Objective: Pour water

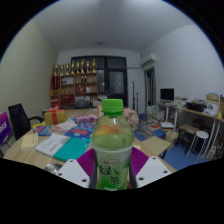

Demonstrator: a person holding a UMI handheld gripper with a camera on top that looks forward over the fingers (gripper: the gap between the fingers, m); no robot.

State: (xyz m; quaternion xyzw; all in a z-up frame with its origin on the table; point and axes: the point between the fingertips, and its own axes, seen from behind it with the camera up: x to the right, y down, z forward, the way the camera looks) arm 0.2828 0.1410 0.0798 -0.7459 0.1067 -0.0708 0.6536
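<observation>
A green tea bottle (112,145) with a green cap and a green-and-white label stands upright between my fingers. My gripper (112,168) is shut on the bottle: the purple pads (87,162) press against its labelled lower half from both sides. The bottle is lifted above the table and holds pale liquid. Its base is hidden below the fingers.
A cluttered table (60,140) lies beyond the bottle, with a teal folder (72,148), boxes and toys. A black chair (20,120) stands on the left, a desk with a monitor (167,95) on the right, shelves (78,80) at the back wall.
</observation>
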